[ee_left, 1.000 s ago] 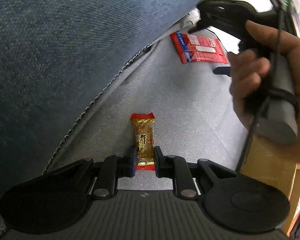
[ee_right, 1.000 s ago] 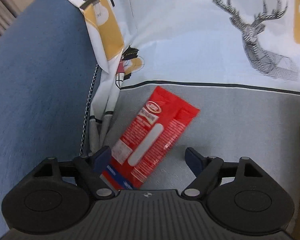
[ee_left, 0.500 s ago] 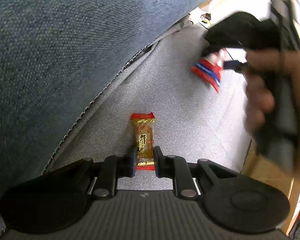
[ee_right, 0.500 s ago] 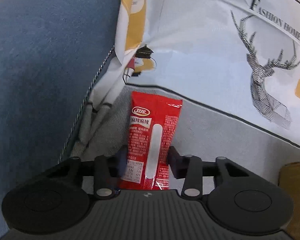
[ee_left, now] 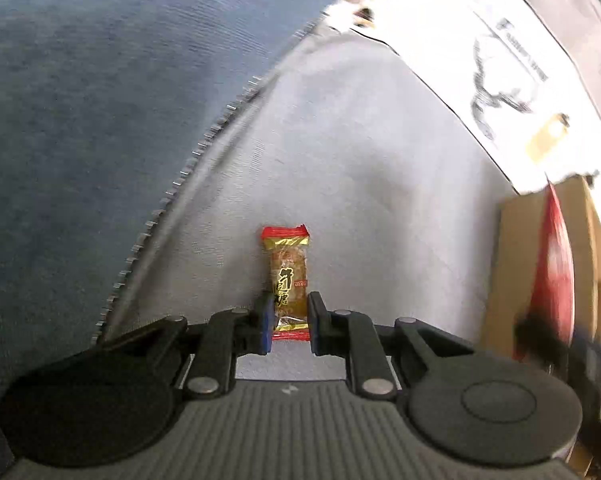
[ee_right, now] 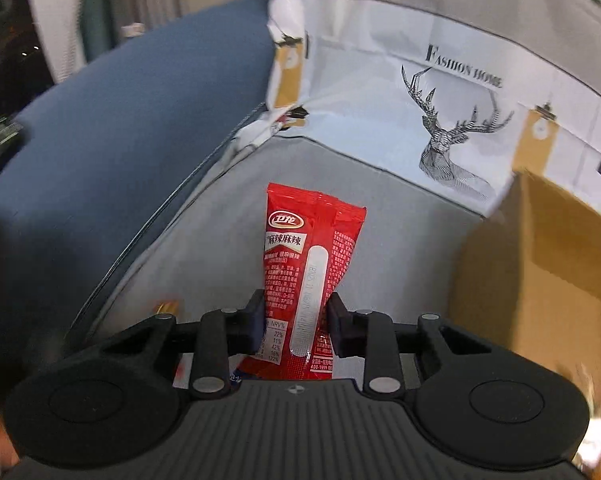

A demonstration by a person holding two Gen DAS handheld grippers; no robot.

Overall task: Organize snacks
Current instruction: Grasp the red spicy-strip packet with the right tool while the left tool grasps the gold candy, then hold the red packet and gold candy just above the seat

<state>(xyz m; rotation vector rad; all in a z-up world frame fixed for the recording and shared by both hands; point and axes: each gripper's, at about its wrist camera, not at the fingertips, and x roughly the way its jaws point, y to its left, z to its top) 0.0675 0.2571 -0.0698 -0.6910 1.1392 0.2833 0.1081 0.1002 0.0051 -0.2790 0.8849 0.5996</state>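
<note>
while both snacks are already caught between jaws, neither looks stowed yet, so the sorting seems to be at its carrying stage. the right gripper (ee_right: 295, 316) has the red snack packet (ee_right: 310, 264) between its pads, the jaws closing on it, and the wrapper pinches in where they press; the packet is lifted off the grey seat cushion (ee_right: 204, 248), next to the open cardboard box (ee_right: 540, 264) at the right, which is probably where it belongs. its long axis runs straight away from the gripper along the fingers, logo end farthest out, leaning a little to the right. the left gripper (ee_left: 289, 320) is clamped narrowly on the near end of the small gold candy bar (ee_left: 287, 280), which seems to rest on the cushion beside the blue sofa back (ee_left: 100, 100). the bar's length also lies along the fingers, red-trimmed far end pointing away. what appears left is dropping each item into the box; whether anything is already inside cannot be told
</note>
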